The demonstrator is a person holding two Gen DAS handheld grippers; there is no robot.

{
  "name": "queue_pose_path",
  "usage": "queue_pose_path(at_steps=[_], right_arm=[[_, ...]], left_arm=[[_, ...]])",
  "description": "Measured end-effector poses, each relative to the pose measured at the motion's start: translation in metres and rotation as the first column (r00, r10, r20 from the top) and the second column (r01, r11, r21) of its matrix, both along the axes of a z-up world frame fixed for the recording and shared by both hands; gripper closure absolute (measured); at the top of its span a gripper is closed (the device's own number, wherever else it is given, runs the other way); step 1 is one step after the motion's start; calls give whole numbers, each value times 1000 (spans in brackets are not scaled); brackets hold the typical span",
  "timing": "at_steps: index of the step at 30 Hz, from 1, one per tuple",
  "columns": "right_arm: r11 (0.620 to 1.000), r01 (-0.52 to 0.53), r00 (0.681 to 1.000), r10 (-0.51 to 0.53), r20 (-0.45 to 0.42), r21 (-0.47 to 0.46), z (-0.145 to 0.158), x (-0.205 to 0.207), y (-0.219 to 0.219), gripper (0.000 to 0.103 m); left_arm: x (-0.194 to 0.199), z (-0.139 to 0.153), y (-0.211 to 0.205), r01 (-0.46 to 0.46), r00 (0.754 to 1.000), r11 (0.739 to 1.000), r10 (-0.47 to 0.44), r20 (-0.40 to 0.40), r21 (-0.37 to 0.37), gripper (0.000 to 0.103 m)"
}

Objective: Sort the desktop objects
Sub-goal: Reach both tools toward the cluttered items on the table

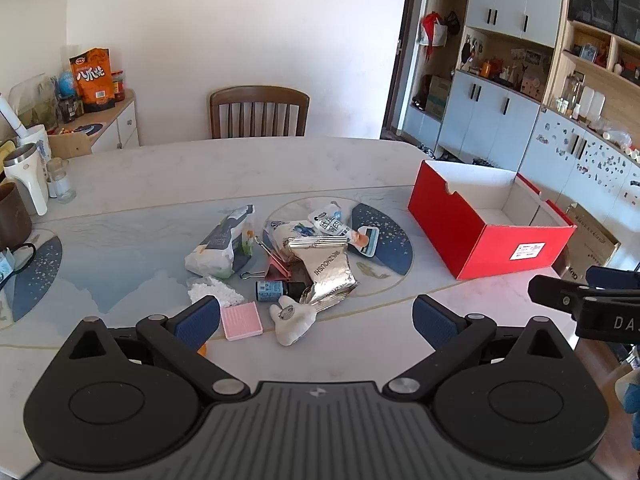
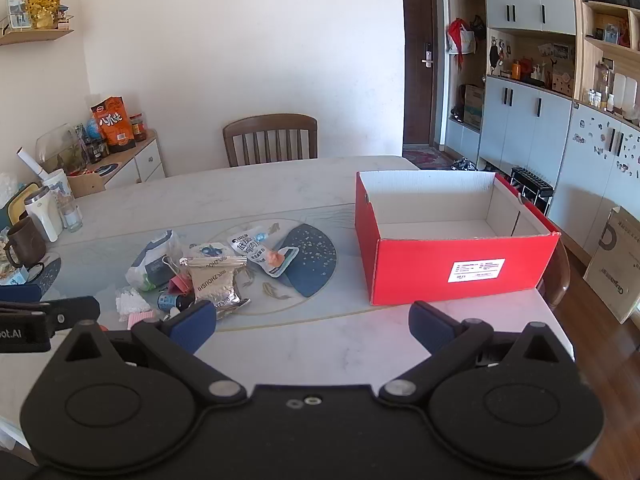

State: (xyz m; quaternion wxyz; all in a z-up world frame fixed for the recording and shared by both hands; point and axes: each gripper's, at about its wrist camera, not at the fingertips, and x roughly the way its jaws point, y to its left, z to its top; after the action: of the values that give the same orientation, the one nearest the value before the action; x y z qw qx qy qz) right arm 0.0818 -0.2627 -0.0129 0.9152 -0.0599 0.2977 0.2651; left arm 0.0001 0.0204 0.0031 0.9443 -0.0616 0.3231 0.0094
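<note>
Room, daylit. Plain white wall [image 2: 240, 40] ahead of the jaws. Brown slatted wooden chair [image 2: 270, 140] at the far edge of the pale marble-patterned table [image 2: 312, 344]. Dark brown door [image 2: 424, 60] ahead and right. Grey-blue and light wood cabinet wall [image 2: 528, 80] far right. Brown wood-plank floor [image 2: 600, 344] at right. Low white sideboard [image 2: 140, 160] far left; wooden wall shelf [image 2: 36, 36] above it.

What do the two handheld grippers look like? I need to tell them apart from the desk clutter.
Both match: the left gripper and right gripper have matte black bodies with round hubs, silver pivot pins, angled black linkages and blue textured pads. White lettering marks each gripper's side.
</note>
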Motion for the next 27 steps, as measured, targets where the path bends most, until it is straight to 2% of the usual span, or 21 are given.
queue_pose_path(at_steps=[9,27], right_arm=[[1000,-7,1000,7,-5,3,-2,2,2,0],[995,-102,995,102,-6,14,-8,11,21,0]], left_arm=[[1,0,-1,0,1000,1000,0,6,4,0],[7,-7,14,-19,1000,1000,19,7,7,0]])
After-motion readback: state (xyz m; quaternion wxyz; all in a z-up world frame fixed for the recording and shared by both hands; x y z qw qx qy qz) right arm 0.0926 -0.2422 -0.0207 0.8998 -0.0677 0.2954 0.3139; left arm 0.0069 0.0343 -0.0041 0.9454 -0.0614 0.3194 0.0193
